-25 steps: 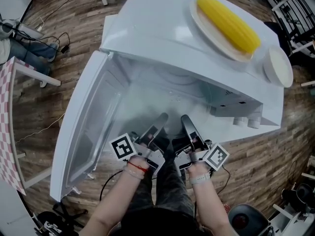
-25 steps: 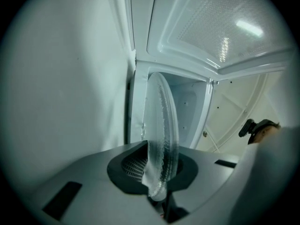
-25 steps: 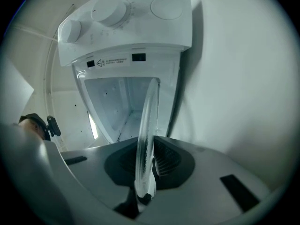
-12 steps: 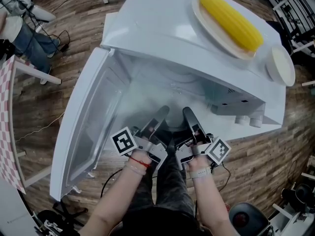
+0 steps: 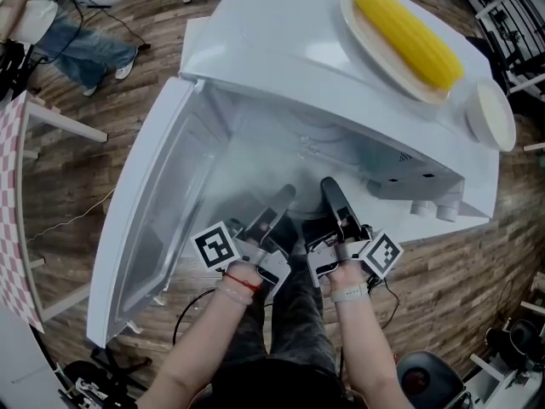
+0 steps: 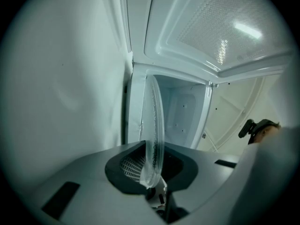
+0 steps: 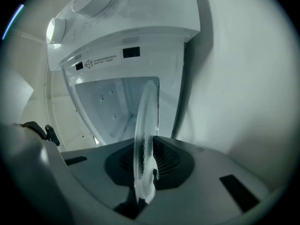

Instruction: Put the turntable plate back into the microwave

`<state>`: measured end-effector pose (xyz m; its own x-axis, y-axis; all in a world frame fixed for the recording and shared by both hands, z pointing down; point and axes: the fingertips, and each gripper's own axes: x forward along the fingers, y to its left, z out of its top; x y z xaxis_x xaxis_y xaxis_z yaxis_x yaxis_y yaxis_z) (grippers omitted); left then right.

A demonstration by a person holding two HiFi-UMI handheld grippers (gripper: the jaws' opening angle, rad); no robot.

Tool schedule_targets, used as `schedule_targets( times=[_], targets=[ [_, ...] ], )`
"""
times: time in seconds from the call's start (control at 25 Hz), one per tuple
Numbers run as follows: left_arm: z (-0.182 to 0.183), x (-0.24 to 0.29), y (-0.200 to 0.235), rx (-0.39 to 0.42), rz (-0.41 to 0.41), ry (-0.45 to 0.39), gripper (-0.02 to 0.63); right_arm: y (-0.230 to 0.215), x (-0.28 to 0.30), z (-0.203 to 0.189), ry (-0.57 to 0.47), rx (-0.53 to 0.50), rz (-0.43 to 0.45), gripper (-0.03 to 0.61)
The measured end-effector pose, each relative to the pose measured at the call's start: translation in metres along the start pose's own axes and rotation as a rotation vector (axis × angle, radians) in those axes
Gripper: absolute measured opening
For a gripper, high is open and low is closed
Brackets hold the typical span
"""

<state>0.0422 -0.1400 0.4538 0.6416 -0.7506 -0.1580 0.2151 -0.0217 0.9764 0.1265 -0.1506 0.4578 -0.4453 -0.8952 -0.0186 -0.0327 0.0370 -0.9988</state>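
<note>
The white microwave (image 5: 289,49) stands with its door (image 5: 149,220) swung open to the left. A clear glass turntable plate (image 5: 255,177) hangs as a hazy disc at the mouth of the cavity. My left gripper (image 5: 282,197) and right gripper (image 5: 329,186) are both shut on its near rim, side by side. In the left gripper view the plate (image 6: 154,121) shows edge-on between the jaws of the left gripper (image 6: 151,172), with the cavity (image 6: 183,111) ahead. In the right gripper view the plate (image 7: 146,125) is pinched by the right gripper (image 7: 145,172) in front of the cavity (image 7: 110,107).
On top of the microwave lies a corn cob (image 5: 409,37) on a plate (image 5: 364,25), with a small white dish (image 5: 492,113) beside it. Two knobs (image 5: 434,210) stick out of the control panel at the right. Around the microwave are wooden floor, cables and a person's legs (image 5: 85,54).
Both grippers have carried the plate a little further forward toward the cavity. The person at the top left has shifted.
</note>
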Motion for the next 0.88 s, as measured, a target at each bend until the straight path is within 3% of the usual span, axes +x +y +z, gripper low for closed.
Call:
schedule_targets(
  times=[0.32,0.88],
  targets=[
    [0.000,0.000,0.000,0.040,0.014,0.013,0.041,0.001,0.003,-0.001,0.009,-0.032,-0.023,0.043],
    [0.003,0.006,-0.001,0.022,0.020,0.007,0.041,0.001,0.013,0.010,-0.002,-0.038,-0.032,0.043]
  ],
)
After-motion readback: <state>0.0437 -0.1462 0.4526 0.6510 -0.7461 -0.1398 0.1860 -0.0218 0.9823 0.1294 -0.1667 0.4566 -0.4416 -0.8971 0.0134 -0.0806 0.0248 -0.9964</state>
